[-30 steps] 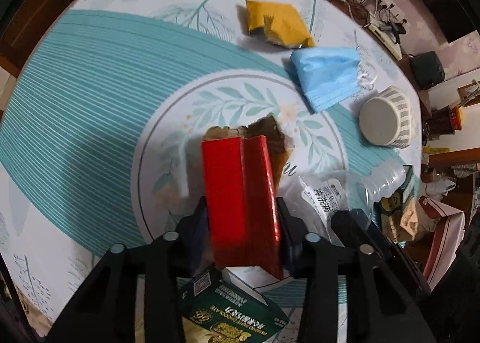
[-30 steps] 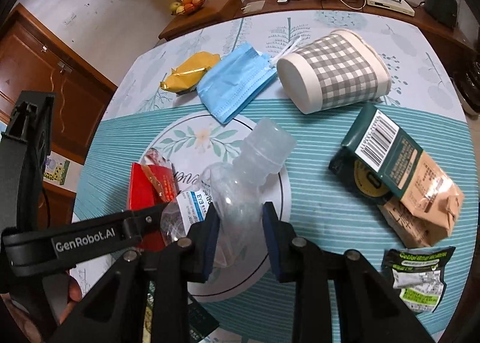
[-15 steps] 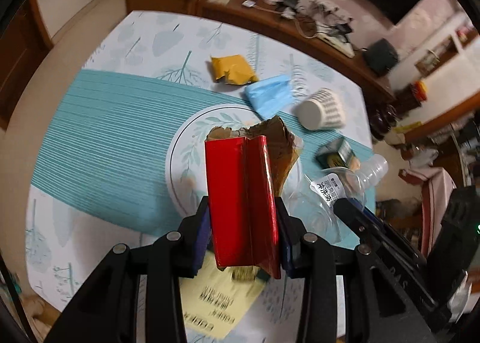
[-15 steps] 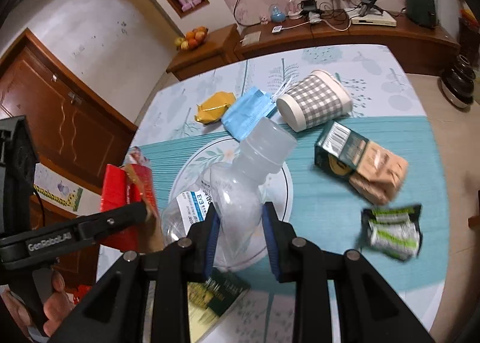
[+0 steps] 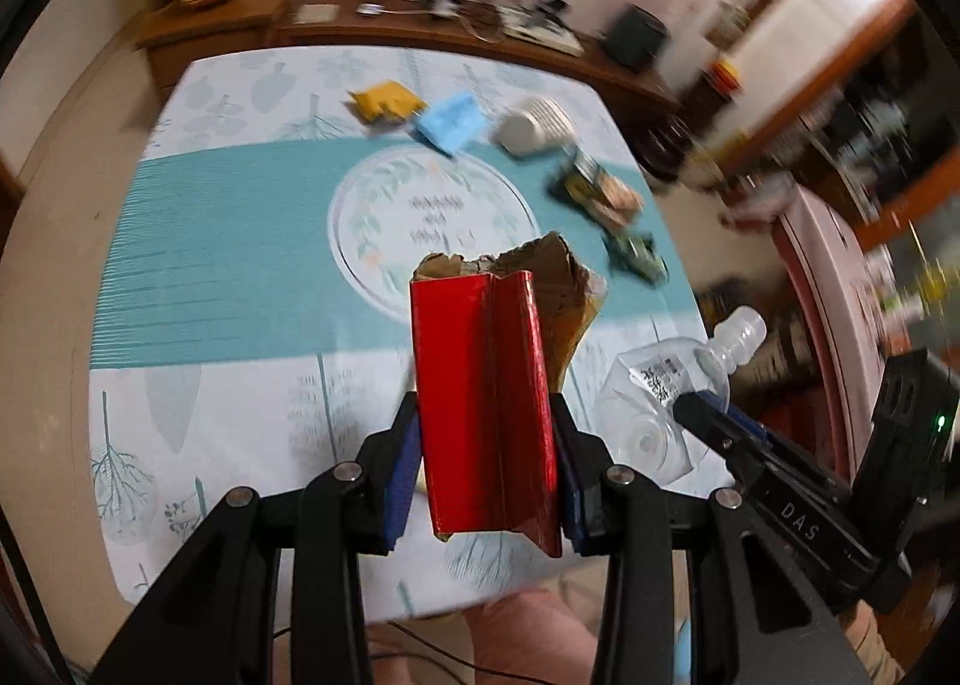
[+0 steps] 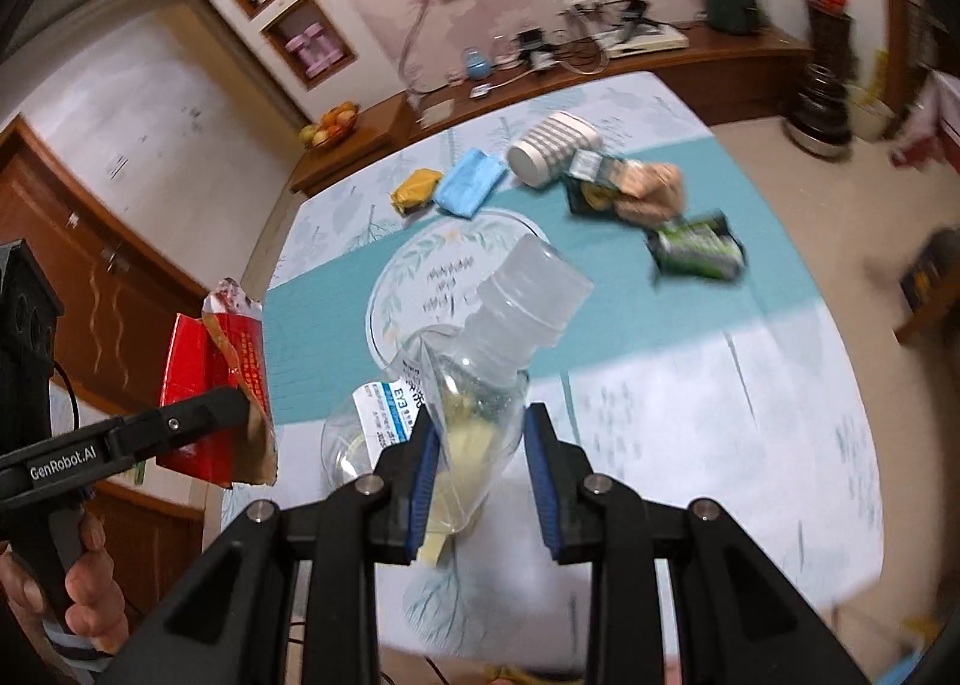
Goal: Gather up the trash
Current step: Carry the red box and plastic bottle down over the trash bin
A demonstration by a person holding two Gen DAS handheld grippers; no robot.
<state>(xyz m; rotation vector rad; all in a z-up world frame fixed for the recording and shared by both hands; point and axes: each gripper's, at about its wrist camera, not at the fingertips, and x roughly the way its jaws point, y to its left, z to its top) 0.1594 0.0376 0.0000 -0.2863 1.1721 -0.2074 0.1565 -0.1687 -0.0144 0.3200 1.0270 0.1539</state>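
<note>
My left gripper (image 5: pixel 483 460) is shut on a crushed red carton (image 5: pixel 483 403) with a torn brown top, held high over the near end of the table. The same red carton (image 6: pixel 207 391) shows at the left of the right wrist view. A clear plastic bottle (image 6: pixel 474 361) with a blue-and-white label is squeezed between the blue pads of my right gripper (image 6: pixel 480 466); that bottle (image 5: pixel 666 394) hangs to the right of the carton. Far down on the tablecloth lie a yellow wrapper (image 6: pixel 415 189), a blue face mask (image 6: pixel 470 186), a striped paper cup (image 6: pixel 550 149), a green-and-tan carton (image 6: pixel 624 187) and a green packet (image 6: pixel 696 247).
The table carries a teal-and-white leaf-print cloth (image 5: pixel 234 253) with a round motif in the middle. A wooden sideboard (image 6: pixel 600 73) with cables, chargers and a fruit bowl (image 6: pixel 330 124) runs behind it. A hand (image 6: pixel 84 583) holds the left gripper's handle. A brown cabinet (image 6: pixel 120 289) stands at the left.
Both grippers have risen and pulled back from the table centre with their loads still held. The table now looks smaller and farther off, and its near edge has come into view.
</note>
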